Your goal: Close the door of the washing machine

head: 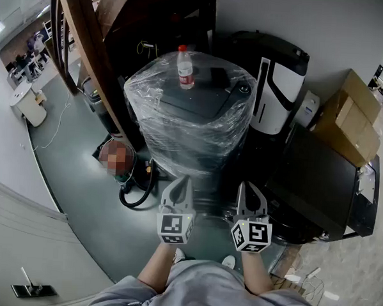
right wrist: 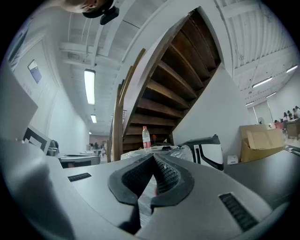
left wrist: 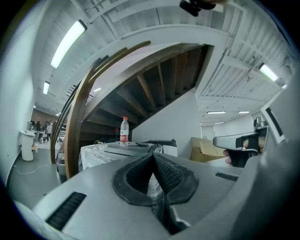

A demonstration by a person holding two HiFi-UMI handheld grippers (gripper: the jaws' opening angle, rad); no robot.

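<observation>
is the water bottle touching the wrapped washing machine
Touching: in the left gripper view the water bottle stands upright with its base on top of the washing machine.

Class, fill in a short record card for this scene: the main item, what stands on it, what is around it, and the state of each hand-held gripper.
Main item: washing machine, wrapped in clear plastic film
On top: water bottle, upright, red label
To its right: white and black appliance, then cardboard box
Behind, left: wooden staircase
Left hand-held gripper: jaws together, nothing held, in front of the machine
Right hand-held gripper: jaws together, nothing held, in front of the machine
Door state: cannot tell under the film
</observation>
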